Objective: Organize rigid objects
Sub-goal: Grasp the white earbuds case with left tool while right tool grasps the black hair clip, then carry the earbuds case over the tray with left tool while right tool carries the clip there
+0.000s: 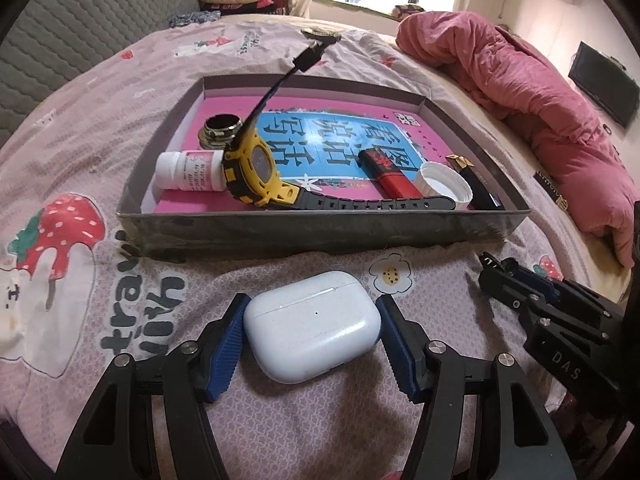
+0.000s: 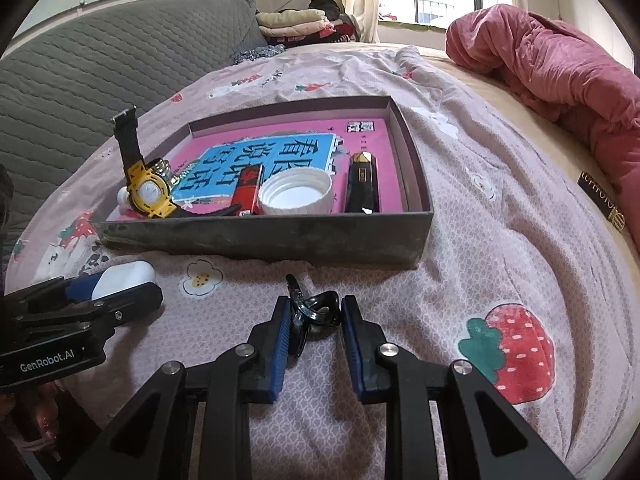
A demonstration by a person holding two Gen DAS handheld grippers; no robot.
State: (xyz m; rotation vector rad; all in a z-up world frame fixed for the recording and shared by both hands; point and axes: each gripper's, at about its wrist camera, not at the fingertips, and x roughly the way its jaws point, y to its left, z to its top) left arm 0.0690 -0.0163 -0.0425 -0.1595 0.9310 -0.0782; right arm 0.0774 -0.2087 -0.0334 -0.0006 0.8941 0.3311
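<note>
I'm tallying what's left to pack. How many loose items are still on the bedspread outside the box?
2, as far as visible. The white earbud case lies between the left gripper fingers; the black hair clip lies between the right gripper fingers. Both sit just before the grey box.

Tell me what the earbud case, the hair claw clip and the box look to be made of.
Earbud case: white hard plastic, smooth with a soft sheen and a lid seam. Hair claw clip: black glossy plastic, judging by its sharp highlights. Box: probably grey cardboard, matte and scuffed along its thin, straight walls.
</note>
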